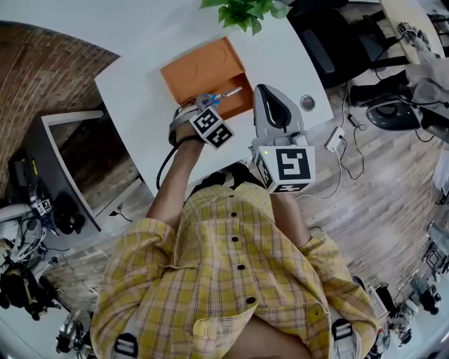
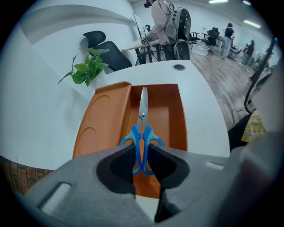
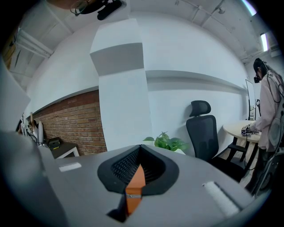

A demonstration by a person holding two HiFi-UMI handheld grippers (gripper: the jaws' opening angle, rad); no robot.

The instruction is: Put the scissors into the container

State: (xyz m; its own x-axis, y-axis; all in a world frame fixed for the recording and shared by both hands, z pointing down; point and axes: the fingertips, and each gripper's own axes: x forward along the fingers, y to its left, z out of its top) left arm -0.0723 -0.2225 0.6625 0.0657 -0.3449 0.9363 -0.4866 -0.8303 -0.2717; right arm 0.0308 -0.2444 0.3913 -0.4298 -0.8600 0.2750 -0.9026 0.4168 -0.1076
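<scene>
right gripper [image 3: 140, 150]: jaws together | behind: plant [image 3: 166, 142]; office chair [image 3: 202, 128]; brick wall [image 3: 75, 119]

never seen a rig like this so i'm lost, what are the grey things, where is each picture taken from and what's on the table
There is no robot: a person holds a hand-held grasping tool in each hand. The head view comes from a camera on the head, looking down; the other two come from cameras riding on each tool, looking along its jaws. On the white table sits an open orange container, a plant behind it. The left tool is clamped on the blue handles of the scissors, held over the container. The right tool has its jaws together, holding nothing.
</scene>
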